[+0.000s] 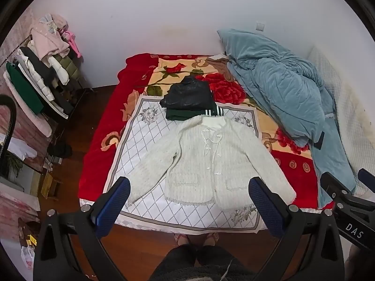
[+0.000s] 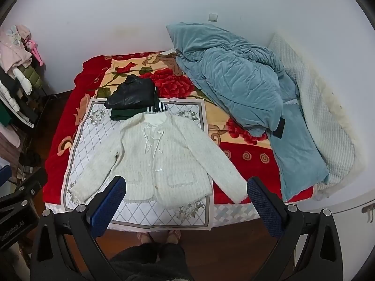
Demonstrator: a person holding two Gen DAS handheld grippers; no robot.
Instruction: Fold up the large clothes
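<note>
White walls close in a bedroom whose bed carries a red floral blanket, and on it, over a pale diamond-patterned cloth, the white knitted cardigan lies face up with both sleeves spread, straight ahead of and below the left hand-held gripper, whose blue-padded jaws stand wide with nothing between them; the right hand-held gripper is likewise wide and empty, the cardigan ahead of it and a little to its left. Fluffy and loosely knit, it looks light and limp, likely to sag and stretch rather than hold a crease, so a pinch at the cuff of each sleeve or at a shoulder seam seems safer than the thin front ties, which could snag. Beyond its collar sit a folded green garment and a folded black jacket on top, and further right a rumpled blue quilt. Only the left wrist view takes in most of the laden clothes rack, while the right wrist view shows more of the white quilted cover against the wall
</note>
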